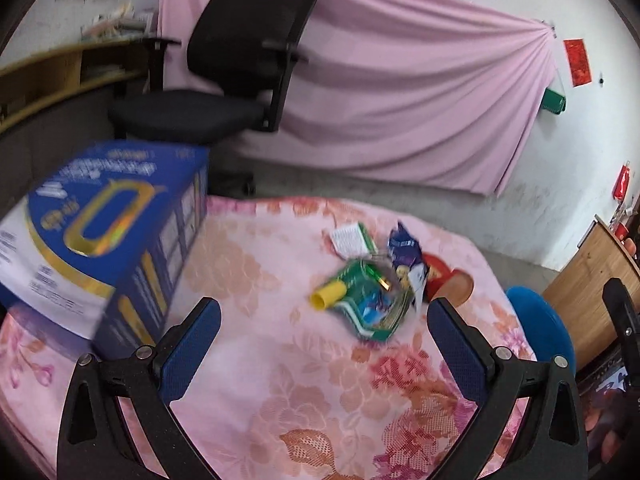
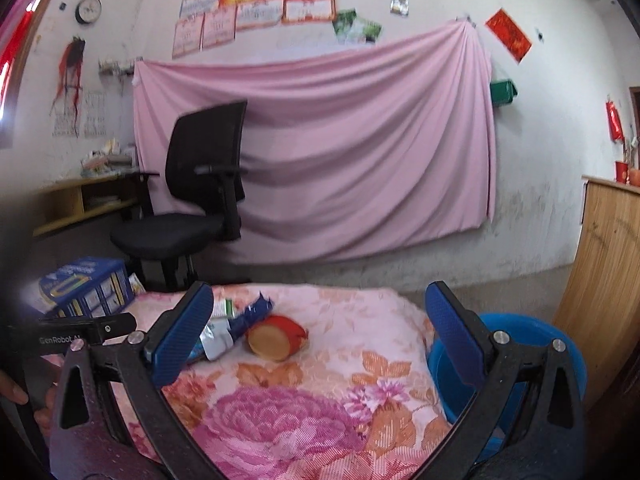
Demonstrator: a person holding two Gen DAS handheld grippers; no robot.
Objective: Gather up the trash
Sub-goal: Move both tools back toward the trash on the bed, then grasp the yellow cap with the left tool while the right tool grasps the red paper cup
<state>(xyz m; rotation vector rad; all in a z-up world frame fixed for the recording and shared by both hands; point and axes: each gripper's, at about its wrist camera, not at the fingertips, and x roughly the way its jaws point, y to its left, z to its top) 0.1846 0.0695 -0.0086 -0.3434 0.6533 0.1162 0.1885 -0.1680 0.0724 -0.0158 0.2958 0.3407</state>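
Left gripper (image 1: 324, 316) fingers spread wide, empty, over flowered bench (image 1: 248, 380); trash pile (image 1: 372, 292) just beyond fingertips. Right gripper (image 2: 320, 316) likewise open, empty. Best lowered straight, closing on one wrapper; blue bin (image 2: 516, 344) beside right finger.

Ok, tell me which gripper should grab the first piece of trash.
Probably the left gripper: open, with the green wrapper just ahead between its fingers. The right gripper faces the red-and-tan roll farther off.
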